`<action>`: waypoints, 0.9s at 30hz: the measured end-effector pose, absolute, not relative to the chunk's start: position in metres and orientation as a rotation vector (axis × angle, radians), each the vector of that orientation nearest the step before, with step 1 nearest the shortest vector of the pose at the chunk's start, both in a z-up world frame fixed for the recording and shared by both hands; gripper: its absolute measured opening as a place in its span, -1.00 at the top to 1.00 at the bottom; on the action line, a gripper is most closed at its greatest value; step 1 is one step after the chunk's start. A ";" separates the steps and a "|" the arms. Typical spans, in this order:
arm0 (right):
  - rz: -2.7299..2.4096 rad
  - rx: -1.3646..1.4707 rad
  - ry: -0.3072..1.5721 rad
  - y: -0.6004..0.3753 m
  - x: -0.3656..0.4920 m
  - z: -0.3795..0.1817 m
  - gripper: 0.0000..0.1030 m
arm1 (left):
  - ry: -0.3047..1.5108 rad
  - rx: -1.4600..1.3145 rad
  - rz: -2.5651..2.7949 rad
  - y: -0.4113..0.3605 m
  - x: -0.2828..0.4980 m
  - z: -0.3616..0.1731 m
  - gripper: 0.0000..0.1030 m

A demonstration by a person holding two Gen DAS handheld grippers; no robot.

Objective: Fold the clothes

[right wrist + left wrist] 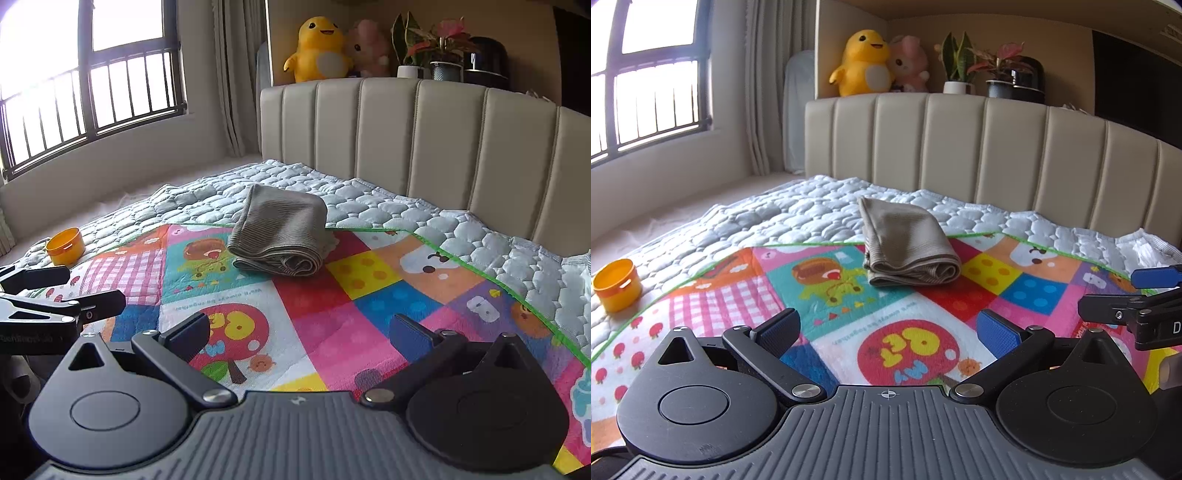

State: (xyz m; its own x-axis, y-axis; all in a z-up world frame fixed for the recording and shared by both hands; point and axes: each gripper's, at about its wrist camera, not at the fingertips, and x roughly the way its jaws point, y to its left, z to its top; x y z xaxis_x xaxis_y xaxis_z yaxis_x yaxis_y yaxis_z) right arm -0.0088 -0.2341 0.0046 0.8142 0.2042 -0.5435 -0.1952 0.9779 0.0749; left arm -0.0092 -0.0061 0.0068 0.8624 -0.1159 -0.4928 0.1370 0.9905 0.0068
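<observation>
1. Folded garment [908, 248]: a grey-brown ribbed cloth, folded into a compact bundle with its rolled edge facing the cameras. It lies across the green-trimmed far border of the play mat [820, 295], partly on the mat and partly on the quilted cover [798, 218].
2. Left gripper [888, 330]: fingers spread wide apart, holding nothing, positioned above the mat on the near side of the garment and well apart from it.
3. Right gripper [299, 332]: fingers likewise spread wide and empty, also on the near side of the garment, to the right of the left gripper.
4. Orange tub [617, 285]: sits open on the quilted cover, well to the left of the garment, just outside the mat's border.
5. Headboard [979, 147]: padded, beige, vertically channelled, standing behind the garment.
6. Yellow plush toy [864, 62], pink plush toy [910, 62] and potted plants [960, 62]: ranged on the ledge above the headboard, beyond the garment.
</observation>
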 end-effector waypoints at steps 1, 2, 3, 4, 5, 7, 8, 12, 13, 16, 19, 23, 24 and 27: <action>0.213 0.016 0.582 -0.234 -0.009 0.004 -1.00 | 0.515 0.042 -0.132 -0.006 -0.009 0.007 -1.00; 0.213 0.015 0.583 -0.234 -0.009 0.004 -1.00 | 0.515 0.042 -0.132 -0.006 -0.009 0.007 -1.00; 0.212 0.015 0.583 -0.234 -0.009 0.004 -1.00 | 0.515 0.041 -0.131 -0.006 -0.009 0.007 -1.00; 0.212 0.015 0.583 -0.234 -0.009 0.004 -1.00 | 0.516 0.041 -0.131 -0.006 -0.009 0.007 -1.00; 0.212 0.014 0.584 -0.233 -0.009 0.004 -1.00 | 0.516 0.041 -0.131 -0.006 -0.009 0.007 -1.00; 0.211 0.014 0.585 -0.233 -0.008 0.004 -1.00 | 0.515 0.041 -0.131 -0.006 -0.009 0.007 -1.00; 0.211 0.013 0.585 -0.233 -0.008 0.004 -1.00 | 0.515 0.041 -0.131 -0.006 -0.008 0.007 -1.00; 0.212 0.012 0.586 -0.233 -0.008 0.004 -1.00 | 0.515 0.040 -0.128 -0.006 -0.008 0.007 -1.00; 0.212 0.012 0.586 -0.233 -0.008 0.004 -1.00 | 0.515 0.039 -0.126 -0.006 -0.008 0.007 -1.00; 0.212 0.011 0.587 -0.233 -0.008 0.003 -1.00 | 0.516 0.033 -0.122 -0.005 -0.008 0.007 -1.00; 0.212 0.011 0.586 -0.233 -0.008 0.003 -1.00 | 0.517 0.033 -0.125 -0.003 -0.007 0.007 -1.00; 0.213 0.009 0.586 -0.233 -0.008 0.003 -1.00 | 0.515 0.037 -0.128 -0.003 -0.007 0.007 -1.00; 0.212 0.008 0.586 -0.233 -0.008 0.003 -1.00 | 0.515 0.037 -0.128 -0.003 -0.008 0.007 -1.00; 0.212 0.008 0.585 -0.232 -0.008 0.003 -1.00 | 0.515 0.038 -0.129 -0.004 -0.008 0.007 -1.00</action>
